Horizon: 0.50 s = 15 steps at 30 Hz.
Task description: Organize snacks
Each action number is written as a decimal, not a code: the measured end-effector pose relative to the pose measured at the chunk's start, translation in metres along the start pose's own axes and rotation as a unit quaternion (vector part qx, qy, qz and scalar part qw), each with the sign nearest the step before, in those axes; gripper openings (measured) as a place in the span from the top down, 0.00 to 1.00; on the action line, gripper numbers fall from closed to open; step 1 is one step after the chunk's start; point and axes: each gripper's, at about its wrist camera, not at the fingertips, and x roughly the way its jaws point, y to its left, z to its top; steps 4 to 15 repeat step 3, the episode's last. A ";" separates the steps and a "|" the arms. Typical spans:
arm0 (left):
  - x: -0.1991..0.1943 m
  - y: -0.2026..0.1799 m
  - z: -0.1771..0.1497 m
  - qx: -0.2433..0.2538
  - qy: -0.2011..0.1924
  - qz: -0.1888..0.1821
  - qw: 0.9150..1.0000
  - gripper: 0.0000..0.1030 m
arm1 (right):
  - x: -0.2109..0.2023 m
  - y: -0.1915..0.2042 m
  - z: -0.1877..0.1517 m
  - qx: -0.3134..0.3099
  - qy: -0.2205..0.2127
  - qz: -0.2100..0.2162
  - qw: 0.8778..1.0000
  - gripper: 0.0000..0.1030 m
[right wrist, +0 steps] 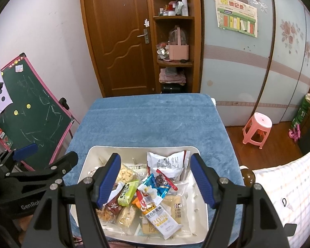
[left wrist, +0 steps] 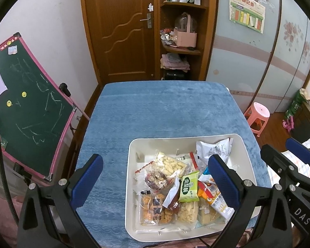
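Observation:
A white bin full of several snack packets stands at the near right of a blue-covered table. Inside lie a green packet, a white crumpled bag, a white "20%" bar and a clear puff packet. My left gripper is open and empty, hovering over the bin's left edge. My right gripper is open and empty, above the bin's middle. The right gripper shows at the left wrist view's right edge.
A green chalkboard on a pink easel stands left of the table. A pink stool is on the floor to the right. A wooden door and shelves are behind. A checked cloth lies at right.

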 end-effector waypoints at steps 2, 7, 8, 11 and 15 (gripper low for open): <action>0.001 0.001 -0.001 0.003 0.001 0.000 1.000 0.02 | 0.000 -0.001 0.000 0.001 0.000 0.000 1.000 0.32; 0.002 0.001 -0.001 0.003 0.001 -0.001 1.000 0.02 | 0.000 -0.001 0.001 0.000 0.001 0.001 1.000 0.32; 0.002 0.001 -0.001 0.003 0.001 -0.001 1.000 0.02 | 0.000 -0.001 0.001 0.000 0.001 0.001 1.000 0.32; 0.002 0.001 -0.001 0.003 0.001 -0.001 1.000 0.02 | 0.000 -0.001 0.001 0.000 0.001 0.001 1.000 0.32; 0.002 0.001 -0.001 0.003 0.001 -0.001 1.000 0.02 | 0.000 -0.001 0.001 0.000 0.001 0.001 1.000 0.32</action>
